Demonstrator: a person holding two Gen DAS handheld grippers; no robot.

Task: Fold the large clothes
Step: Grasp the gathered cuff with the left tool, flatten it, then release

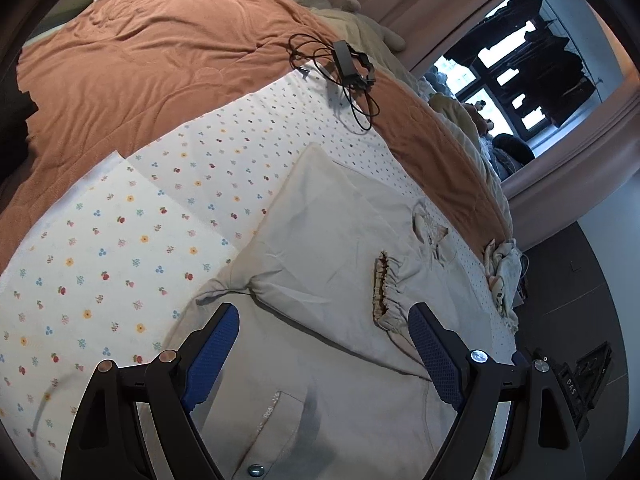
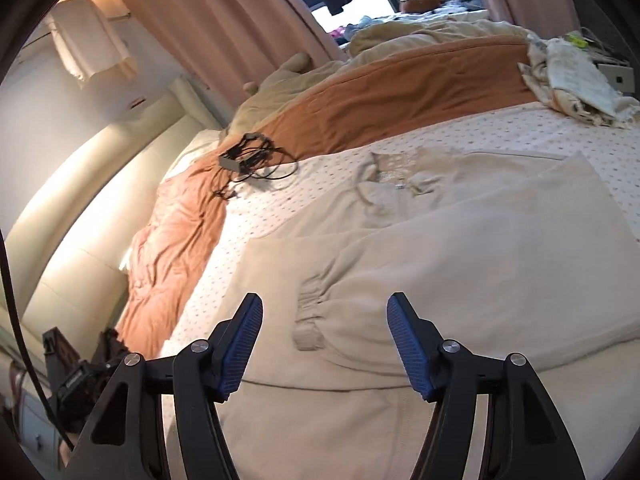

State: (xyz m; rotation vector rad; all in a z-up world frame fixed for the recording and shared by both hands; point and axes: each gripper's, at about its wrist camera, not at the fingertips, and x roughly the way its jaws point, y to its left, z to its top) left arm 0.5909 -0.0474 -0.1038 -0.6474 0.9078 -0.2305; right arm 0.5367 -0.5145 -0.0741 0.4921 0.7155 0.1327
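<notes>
My left tongs (image 1: 324, 320): wide open, nothing in them. They hang over the shirt & point down at it.
My left pads (image 1: 212, 356): blue, bumpy, far apart. Cloth shows between them but they don't pinch it.
My right tongs (image 2: 325, 314): open too, a bit less wide, nothing held. Pic is blurry.
My right pads (image 2: 412, 356): blue, apart. A sleeve end lies in the gap, not squeezed.
Shirt (image 1: 320, 240): big, cream color, lies flat on the bed right under both tongs. Partly folded, w/ one side laid over the middle.
Sleeve cuff (image 1: 386, 288): puffy, w/ a frilly edge, lies on top of the shirt just past my left tongs' right pad.
Pocket (image 1: 280, 420): on the shirt front, low between my left pads, w/ a round button (image 1: 256, 470) below it.
Collar (image 2: 394, 176): at the far end of the shirt in the right view.
Sheet (image 1: 100, 248): white w/ little flowers & fruits, under the shirt.
Blanket (image 1: 140, 60): orange-brown, crumpled, past the sheet.
Charger & cords (image 1: 348, 68): black, tangled, on the blanket edge where it meets the sheet, well apart from the shirt.
Small cloth pile (image 2: 576, 76): light color, on the bed's far corner.
Curtains (image 2: 224, 28): pink, beside a window (image 1: 520, 72).
</notes>
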